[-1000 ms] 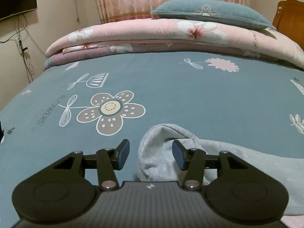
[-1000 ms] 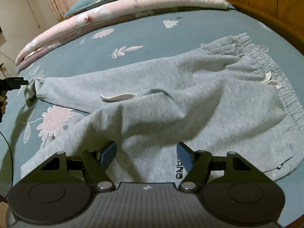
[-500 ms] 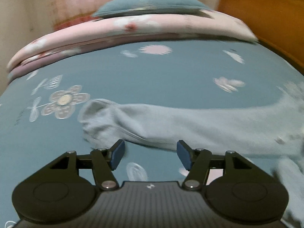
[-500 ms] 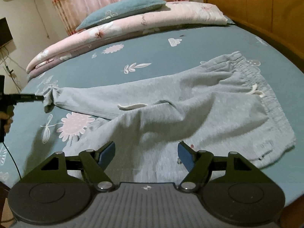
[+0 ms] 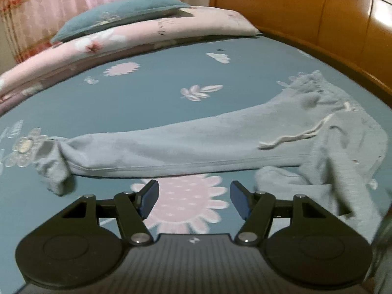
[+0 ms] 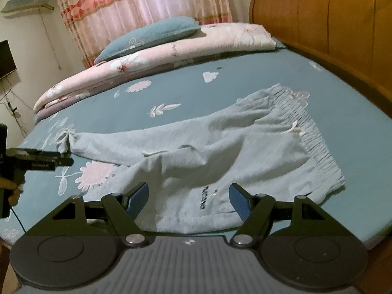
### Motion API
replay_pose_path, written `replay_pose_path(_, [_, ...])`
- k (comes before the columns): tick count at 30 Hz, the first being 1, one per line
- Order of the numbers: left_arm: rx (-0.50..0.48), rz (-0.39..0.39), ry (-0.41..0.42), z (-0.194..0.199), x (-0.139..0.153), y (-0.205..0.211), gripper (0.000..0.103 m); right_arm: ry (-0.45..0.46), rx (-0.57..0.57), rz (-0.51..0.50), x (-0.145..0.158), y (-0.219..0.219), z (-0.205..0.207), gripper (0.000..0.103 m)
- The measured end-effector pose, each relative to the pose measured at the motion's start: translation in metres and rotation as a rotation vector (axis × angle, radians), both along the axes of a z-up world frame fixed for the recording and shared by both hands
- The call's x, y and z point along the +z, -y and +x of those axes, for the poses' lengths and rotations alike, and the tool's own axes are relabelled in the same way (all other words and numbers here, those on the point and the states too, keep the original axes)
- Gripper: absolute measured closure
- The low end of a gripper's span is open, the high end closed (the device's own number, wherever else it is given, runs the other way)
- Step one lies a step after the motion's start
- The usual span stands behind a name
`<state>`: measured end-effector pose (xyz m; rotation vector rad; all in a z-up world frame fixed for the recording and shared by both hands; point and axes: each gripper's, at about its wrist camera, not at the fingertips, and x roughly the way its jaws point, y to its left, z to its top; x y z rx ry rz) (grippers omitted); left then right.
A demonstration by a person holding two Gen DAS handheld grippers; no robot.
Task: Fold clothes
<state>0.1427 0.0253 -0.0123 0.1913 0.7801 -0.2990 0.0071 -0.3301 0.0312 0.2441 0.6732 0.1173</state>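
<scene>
Grey sweatpants [image 6: 245, 147] lie spread on the bed, the elastic waistband [image 6: 316, 142] to the right. One leg [image 5: 196, 142] stretches left and ends in a bunched cuff [image 5: 56, 171]. The other leg [image 5: 330, 171] lies crumpled at the right. A white drawstring [image 5: 289, 138] trails across the fabric. My left gripper [image 5: 194, 188] hovers over the sheet's pink flower, short of the stretched leg; its jaws are opening with nothing between them. From the right wrist view it [image 6: 63, 160] shows side-on near the cuff. My right gripper [image 6: 189, 191] stands open above the pants' printed hip, holding nothing.
The teal flowered sheet [image 6: 196, 93] covers the bed. A folded pink quilt [image 6: 171, 51] with a teal pillow [image 6: 152, 34] lies along the far side. The wooden headboard [image 6: 318, 24] runs along the right. A person's hand [image 6: 9, 188] holds the left gripper. The bed edge [image 6: 367, 235] is near right.
The left gripper has drawn back from the cuff, which lay between its jaws, and swung right; its jaws have widened. The right gripper has risen and pulled back from the pants.
</scene>
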Motion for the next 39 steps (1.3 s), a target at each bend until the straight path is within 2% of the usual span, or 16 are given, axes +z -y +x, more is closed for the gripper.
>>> replay_pose_path(7, [-0.080,-0.058,-0.068,0.007,-0.015,0.031,0.037,-0.004,0.022,-0.017,-0.004,-0.003,0.021,0.027])
replay_pose_path(10, [-0.108,-0.071,-0.065,0.018,-0.017,0.038,0.037,-0.008,0.028,-0.019,-0.009,-0.006,0.038,0.027])
replay_pose_path(15, [-0.106,-0.134,-0.052,0.050,-0.024,0.043,0.037,-0.022,0.056,-0.069,-0.018,-0.009,0.087,0.027])
replay_pose_path(18, [-0.128,-0.145,-0.056,0.070,-0.031,0.049,0.037,-0.014,0.080,-0.121,-0.015,-0.008,0.122,0.027])
replay_pose_path(26, [-0.192,-0.148,-0.052,0.109,-0.038,0.067,0.038,0.055,0.257,-0.348,0.027,0.001,0.222,0.028])
replay_pose_path(29, [-0.210,-0.142,-0.064,0.120,-0.042,0.073,0.041,0.039,0.362,-0.412,0.027,-0.001,0.259,0.040])
replay_pose_path(34, [-0.237,-0.141,-0.103,0.129,-0.052,0.083,0.043,-0.053,0.524,-0.499,0.000,-0.014,0.312,0.077])
replay_pose_path(37, [-0.250,-0.142,-0.103,0.135,-0.052,0.086,0.043,-0.118,0.621,-0.511,-0.023,-0.025,0.332,0.088])
replay_pose_path(39, [-0.252,-0.142,-0.088,0.142,-0.048,0.086,0.043,-0.144,0.697,-0.521,-0.038,-0.036,0.339,0.090])
